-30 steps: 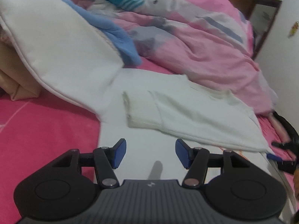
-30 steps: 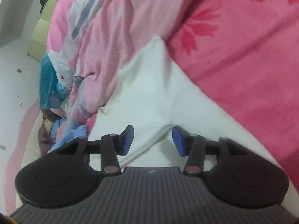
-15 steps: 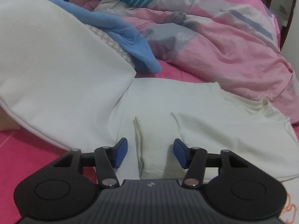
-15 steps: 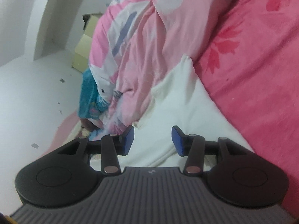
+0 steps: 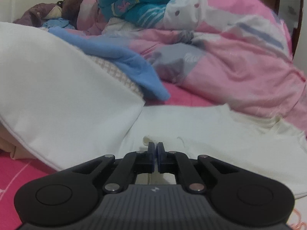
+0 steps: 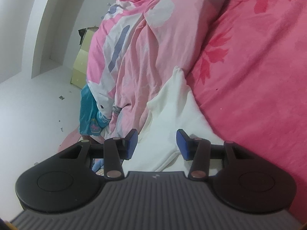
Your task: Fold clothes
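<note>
A pink bed sheet [image 6: 259, 76] carries a rumpled quilt [image 5: 230, 57] and a white shirt [image 5: 220, 130] spread flat beside a pillow [image 5: 57, 95]. The left gripper [image 5: 155, 147] is pinched together on the shirt's sleeve cuff; the right gripper [image 6: 156, 143] stands apart above the shirt.

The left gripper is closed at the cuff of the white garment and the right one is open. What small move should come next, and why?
Probably close the right gripper on the white garment. Its pads stand apart with the cloth lying between them, not pinched, while the left gripper has just closed on the sleeve cuff. With both ends held, the sleeve could be lifted and folded evenly.
</note>
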`<state>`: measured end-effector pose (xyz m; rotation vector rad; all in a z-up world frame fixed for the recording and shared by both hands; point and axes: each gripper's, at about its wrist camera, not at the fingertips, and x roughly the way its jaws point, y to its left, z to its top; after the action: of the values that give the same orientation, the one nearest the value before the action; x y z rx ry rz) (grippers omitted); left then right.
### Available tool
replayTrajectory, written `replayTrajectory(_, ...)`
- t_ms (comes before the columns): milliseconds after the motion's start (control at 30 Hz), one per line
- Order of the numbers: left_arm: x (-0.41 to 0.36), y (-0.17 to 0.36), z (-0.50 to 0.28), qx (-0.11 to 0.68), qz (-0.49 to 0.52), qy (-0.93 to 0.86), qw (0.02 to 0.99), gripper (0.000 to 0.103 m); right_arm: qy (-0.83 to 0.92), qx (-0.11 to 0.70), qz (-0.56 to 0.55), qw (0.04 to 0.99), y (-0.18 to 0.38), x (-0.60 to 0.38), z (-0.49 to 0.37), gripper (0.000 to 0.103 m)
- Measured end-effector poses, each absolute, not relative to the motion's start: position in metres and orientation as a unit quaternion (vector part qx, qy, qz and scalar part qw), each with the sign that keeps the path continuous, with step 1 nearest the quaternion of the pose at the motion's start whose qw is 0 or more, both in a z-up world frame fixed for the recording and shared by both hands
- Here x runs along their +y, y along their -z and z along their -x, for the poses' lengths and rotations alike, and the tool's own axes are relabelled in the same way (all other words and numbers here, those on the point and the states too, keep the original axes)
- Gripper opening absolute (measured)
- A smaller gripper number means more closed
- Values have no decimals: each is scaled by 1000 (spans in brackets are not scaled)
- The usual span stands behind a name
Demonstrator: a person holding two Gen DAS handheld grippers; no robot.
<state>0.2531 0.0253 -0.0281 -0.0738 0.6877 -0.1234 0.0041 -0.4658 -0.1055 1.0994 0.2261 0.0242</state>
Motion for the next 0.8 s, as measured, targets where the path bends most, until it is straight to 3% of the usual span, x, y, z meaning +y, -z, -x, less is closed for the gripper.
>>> replayTrajectory(367,22,48,-250,384,11,38,923,4,-12,116,-511,852,106,-465,-6,44)
replayTrajectory(733,39,28,-232,380,18,38,924,4,-16,117,-500,858,102,-464,-3,44)
replayTrajectory(800,32,25,-215,351,-14,72,933,16,-15,117,-496,860,101,-463,-3,45)
